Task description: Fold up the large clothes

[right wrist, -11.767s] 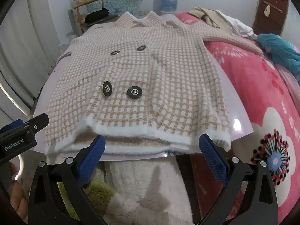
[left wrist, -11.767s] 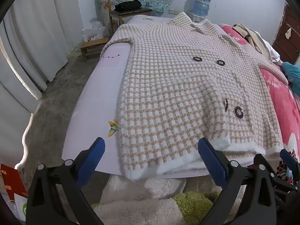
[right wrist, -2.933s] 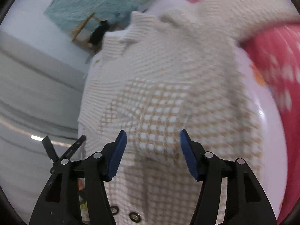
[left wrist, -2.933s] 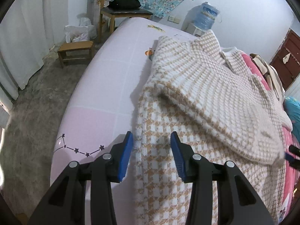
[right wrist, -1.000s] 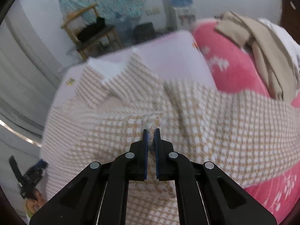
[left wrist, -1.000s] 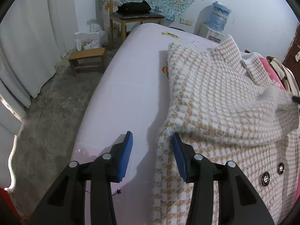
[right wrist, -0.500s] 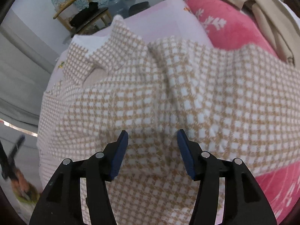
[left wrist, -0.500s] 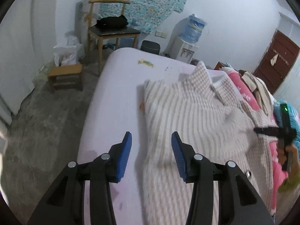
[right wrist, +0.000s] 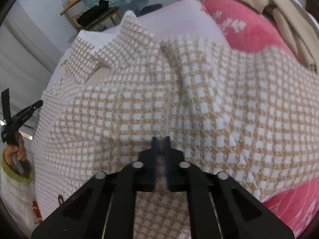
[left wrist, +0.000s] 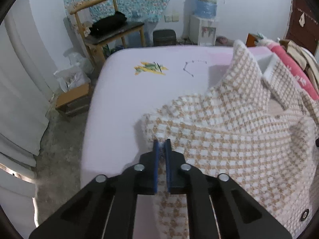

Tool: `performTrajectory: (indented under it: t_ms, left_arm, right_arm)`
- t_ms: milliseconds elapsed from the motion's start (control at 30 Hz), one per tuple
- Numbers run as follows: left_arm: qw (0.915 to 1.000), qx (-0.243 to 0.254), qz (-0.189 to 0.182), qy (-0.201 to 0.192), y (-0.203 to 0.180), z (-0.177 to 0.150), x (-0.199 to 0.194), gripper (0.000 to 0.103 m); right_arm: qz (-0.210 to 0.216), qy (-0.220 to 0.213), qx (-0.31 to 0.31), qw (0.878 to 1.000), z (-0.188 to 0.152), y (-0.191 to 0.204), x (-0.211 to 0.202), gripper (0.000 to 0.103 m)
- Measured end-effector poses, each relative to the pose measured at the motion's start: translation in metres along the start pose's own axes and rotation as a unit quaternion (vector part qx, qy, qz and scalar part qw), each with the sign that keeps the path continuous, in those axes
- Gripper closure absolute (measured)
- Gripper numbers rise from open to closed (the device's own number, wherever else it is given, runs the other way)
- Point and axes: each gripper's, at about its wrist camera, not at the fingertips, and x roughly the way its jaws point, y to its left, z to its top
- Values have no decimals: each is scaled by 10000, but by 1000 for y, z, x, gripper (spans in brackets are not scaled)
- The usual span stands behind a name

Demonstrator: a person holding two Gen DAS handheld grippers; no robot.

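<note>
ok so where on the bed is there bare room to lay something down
The lilac sheet is bare between the bed's left edge and the checked coat, up to the far end around the yellow print. The right side is crowded: the coat runs onto the pink blanket, where beige clothes are piled.

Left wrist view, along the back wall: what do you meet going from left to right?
Wooden chair with a black bag on its seat → dark bin on the floor → water dispenser → dark wooden door.
</note>
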Motion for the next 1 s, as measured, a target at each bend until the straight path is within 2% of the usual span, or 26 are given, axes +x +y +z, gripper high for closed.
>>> performTrajectory:
  t_ms: [100,200,300,367,467,500,567,633,700,767,867,933,1000]
  left_arm:
    - [9976,-614,-218,-250,26,-2,-16,99]
    - [9920,-1152,-509,-126,50,-5,-9,99]
    - [9911,-1253,-452,41,54,-12,4,99]
    - [9882,-1424,-550,112,60,-15,10,96]
    - [9855,-1569,-652,-26,68,-16,0,92]
    - [9858,-1569,-596,-74,70,-17,-5,89]
    - [9857,-1548,-617,-247,72,-21,-24,88]
    - [9845,-1425,-912,-465,67,-27,-47,88]
    - [9846,-1075,-1280,-506,50,-37,-64,88]
    - [9855,-613,-1566,-234,22,-53,-68,88]
    - [9866,-457,-1512,407,-1,-73,-45,88]
    - [9883,-442,-1384,471,-4,-85,-34,88]
    - [9870,-548,-1455,415,0,-86,-35,87]
  right_arm:
    - [113,-261,-11,9996,2,3,-19,101]
    - [184,-413,-23,9990,8,5,-31,101]
    - [-43,-136,32,9999,9,1,-14,101]
    - [-190,143,93,9997,7,-4,7,101]
    - [-243,14,47,9997,6,-1,2,95]
    - [-267,-74,12,9996,4,0,-6,93]
    - [-442,-226,-100,9987,-1,4,-20,77]
    - [-515,-431,-300,9973,-8,14,-36,73]
    - [-375,-513,-508,9967,-15,25,-45,73]
    - [-174,-537,-776,9954,-23,37,-43,73]
    - [-152,-322,-973,9946,-30,50,-20,74]
    - [-229,-72,-856,9960,-32,43,-2,74]
    - [-43,10,-603,9982,-29,34,-5,73]
